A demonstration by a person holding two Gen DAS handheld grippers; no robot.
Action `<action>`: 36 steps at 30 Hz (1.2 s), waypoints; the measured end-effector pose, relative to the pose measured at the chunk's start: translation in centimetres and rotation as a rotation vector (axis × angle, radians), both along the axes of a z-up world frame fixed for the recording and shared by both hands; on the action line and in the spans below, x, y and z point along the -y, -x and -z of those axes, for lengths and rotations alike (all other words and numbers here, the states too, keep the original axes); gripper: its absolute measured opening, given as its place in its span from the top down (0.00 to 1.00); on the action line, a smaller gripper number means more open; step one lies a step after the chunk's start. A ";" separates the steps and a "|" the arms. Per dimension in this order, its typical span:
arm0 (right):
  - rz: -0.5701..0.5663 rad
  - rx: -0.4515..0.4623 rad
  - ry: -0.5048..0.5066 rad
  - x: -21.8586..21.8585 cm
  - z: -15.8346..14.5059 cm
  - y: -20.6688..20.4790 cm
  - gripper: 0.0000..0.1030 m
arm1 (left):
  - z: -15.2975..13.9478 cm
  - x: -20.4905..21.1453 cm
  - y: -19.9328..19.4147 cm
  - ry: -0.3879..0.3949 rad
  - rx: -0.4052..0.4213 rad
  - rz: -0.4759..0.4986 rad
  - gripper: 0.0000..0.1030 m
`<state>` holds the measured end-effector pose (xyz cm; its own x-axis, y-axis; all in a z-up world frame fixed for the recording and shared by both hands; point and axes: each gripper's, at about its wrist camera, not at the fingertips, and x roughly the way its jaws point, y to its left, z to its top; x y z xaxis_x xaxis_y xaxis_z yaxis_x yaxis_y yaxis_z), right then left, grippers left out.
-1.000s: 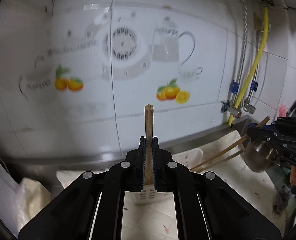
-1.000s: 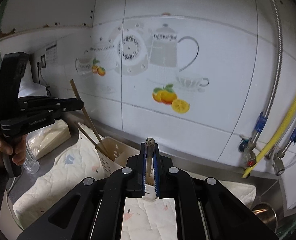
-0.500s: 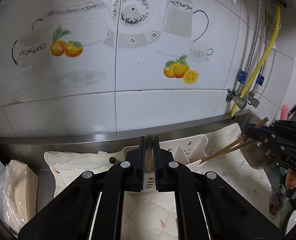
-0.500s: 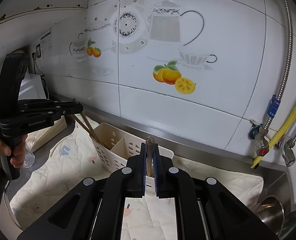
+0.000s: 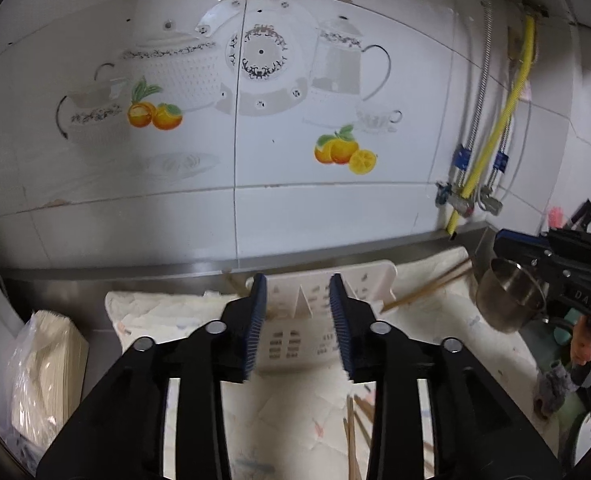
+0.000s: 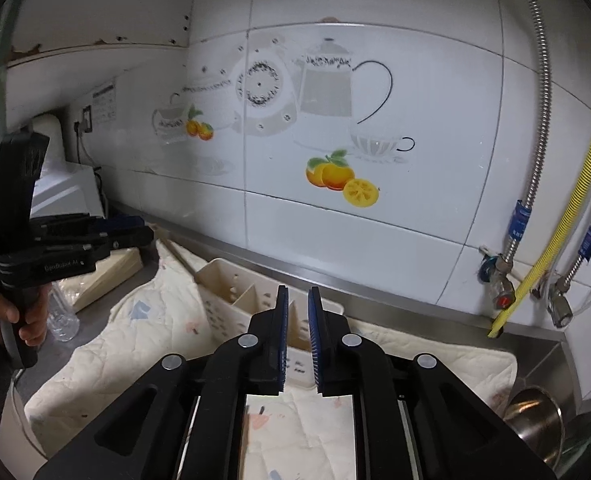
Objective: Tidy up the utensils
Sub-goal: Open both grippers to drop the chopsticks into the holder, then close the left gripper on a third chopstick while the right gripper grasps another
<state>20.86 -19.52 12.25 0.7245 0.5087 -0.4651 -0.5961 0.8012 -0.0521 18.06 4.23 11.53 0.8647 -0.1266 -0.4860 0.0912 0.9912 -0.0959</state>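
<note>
A cream plastic utensil holder [image 5: 319, 312] with compartments stands on a quilted cloth by the tiled wall; it also shows in the right wrist view [image 6: 231, 288]. My left gripper [image 5: 298, 320] is open and empty just in front of it. My right gripper [image 6: 297, 332] is open with a narrow gap, empty, above the holder's right end. Wooden chopsticks [image 5: 427, 286] lean out of the holder's right side, and one stick [image 6: 177, 254] leans out at its left. More chopsticks [image 5: 353, 436] lie on the cloth.
A steel cup [image 5: 507, 300] stands right of the cloth, also seen in the right wrist view [image 6: 535, 420]. A bagged stack of paper [image 5: 43, 368] lies at the left. Yellow and metal hoses [image 6: 551, 240] run down the wall. A clear bottle [image 6: 61, 316] stands left.
Both grippers held chopsticks upright, lowered them into the holder, then opened. The chopsticks now stay in the holder and both grippers are empty.
</note>
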 end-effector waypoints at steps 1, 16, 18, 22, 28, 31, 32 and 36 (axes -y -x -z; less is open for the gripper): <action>-0.005 0.001 -0.004 0.2 0.3 0.7 0.88 | 0.4 0.2 0.7 0.001 -0.004 0.007 0.65; -0.033 -0.082 0.044 1.4 10.6 9.0 0.84 | 9.5 3.4 8.6 -0.021 -0.121 0.074 0.60; -0.036 -0.110 0.038 1.7 12.0 9.7 0.84 | 10.8 3.7 9.2 -0.006 -0.147 0.082 0.60; -0.023 -0.165 0.024 2.3 14.7 10.8 0.84 | 13.2 4.4 10.3 0.004 -0.192 0.101 0.60; 0.014 -0.202 0.027 3.4 17.0 12.0 0.84 | 16.5 5.0 11.8 0.015 -0.264 0.119 0.60; 0.035 -0.223 0.027 4.1 18.0 12.3 0.84 | 18.4 5.2 12.3 0.020 -0.307 0.125 0.61; 0.041 -0.232 0.025 4.3 18.4 12.3 0.84 | 18.9 5.3 12.5 0.017 -0.317 0.126 0.64; 0.064 -0.258 0.026 5.0 19.6 12.8 0.84 | 20.2 5.4 12.6 0.009 -0.346 0.121 0.72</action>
